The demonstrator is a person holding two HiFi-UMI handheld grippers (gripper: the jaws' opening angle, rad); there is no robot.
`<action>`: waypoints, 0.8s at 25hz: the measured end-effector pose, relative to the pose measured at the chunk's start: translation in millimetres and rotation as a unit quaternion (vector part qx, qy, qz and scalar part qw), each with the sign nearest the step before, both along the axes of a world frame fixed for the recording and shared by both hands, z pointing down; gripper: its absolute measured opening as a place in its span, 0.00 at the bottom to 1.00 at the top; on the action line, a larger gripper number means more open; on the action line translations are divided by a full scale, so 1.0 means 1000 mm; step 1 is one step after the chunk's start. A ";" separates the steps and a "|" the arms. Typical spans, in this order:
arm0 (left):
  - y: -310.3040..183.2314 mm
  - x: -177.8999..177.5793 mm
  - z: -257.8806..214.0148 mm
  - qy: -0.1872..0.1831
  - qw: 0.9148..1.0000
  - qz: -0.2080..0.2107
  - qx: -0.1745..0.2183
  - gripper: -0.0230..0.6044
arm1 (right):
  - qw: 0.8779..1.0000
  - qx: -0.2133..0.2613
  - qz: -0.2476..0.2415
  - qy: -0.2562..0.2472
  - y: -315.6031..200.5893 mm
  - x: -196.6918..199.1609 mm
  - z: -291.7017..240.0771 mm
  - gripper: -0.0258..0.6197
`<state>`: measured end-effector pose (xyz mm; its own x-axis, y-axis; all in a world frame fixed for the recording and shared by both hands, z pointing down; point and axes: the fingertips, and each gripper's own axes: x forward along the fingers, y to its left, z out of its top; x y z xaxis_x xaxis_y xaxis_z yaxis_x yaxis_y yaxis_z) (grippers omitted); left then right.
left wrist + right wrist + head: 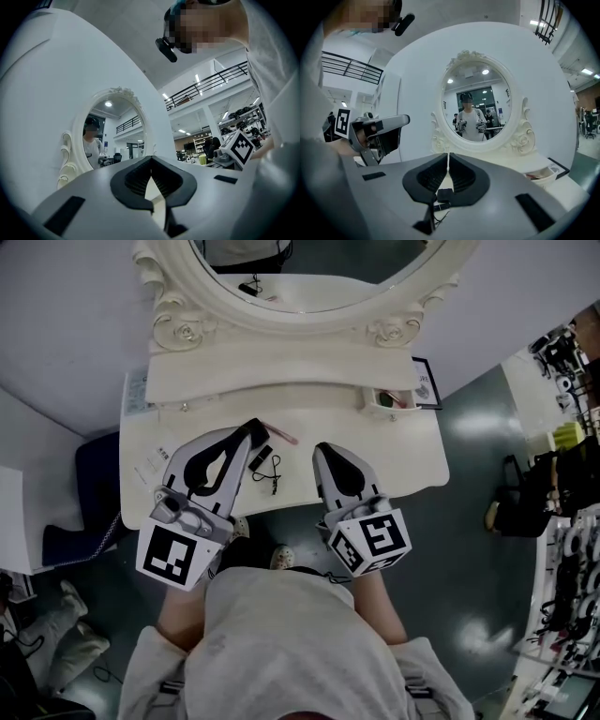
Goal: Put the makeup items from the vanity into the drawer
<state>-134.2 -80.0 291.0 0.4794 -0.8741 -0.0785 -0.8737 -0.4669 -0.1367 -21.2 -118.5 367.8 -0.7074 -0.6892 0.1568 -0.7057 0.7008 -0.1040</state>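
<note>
L hand-held gripper (252,426), R hand-held gripper (322,448): pressed together, empty. Risk: my shut tips shove black makeup items (261,457) off counter (398,460).

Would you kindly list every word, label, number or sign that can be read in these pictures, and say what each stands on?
No text can be read anywhere.
Framed card at the right end of the vanity: print too small.
Paper sheet at its left edge: print too small.
Left marker cube and right marker cube: black square patterns only, no letters.
</note>
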 end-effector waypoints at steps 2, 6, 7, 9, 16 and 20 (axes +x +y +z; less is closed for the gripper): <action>-0.004 -0.003 0.003 0.001 1.000 0.010 -0.002 0.06 | 1.000 -0.014 0.005 0.010 -0.001 -0.005 0.011 0.08; -0.012 -0.008 0.010 -0.001 1.000 0.030 -0.004 0.06 | 0.998 -0.054 0.016 0.026 -0.003 -0.014 0.038 0.08; -0.014 -0.010 0.011 -0.001 0.999 0.034 -0.005 0.06 | 0.997 -0.065 0.019 0.031 -0.003 -0.017 0.045 0.08; -0.018 -0.014 0.016 0.002 0.999 0.042 -0.009 0.06 | 0.995 -0.088 0.023 0.040 -0.003 -0.021 0.060 0.08; -0.029 -0.025 0.030 0.009 0.997 0.070 -0.022 0.06 | 0.984 -0.162 0.039 0.062 0.004 -0.032 0.109 0.08; -0.036 -0.029 0.040 0.011 0.996 0.085 -0.029 0.06 | 0.976 -0.203 0.041 0.074 0.010 -0.039 0.138 0.08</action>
<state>-163.3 -116.4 330.8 0.6196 -0.7838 -0.0423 -0.7838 -0.6150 -0.0863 -59.7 -108.8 505.8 -0.6015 -0.6023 0.5249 -0.7859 0.5642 -0.2531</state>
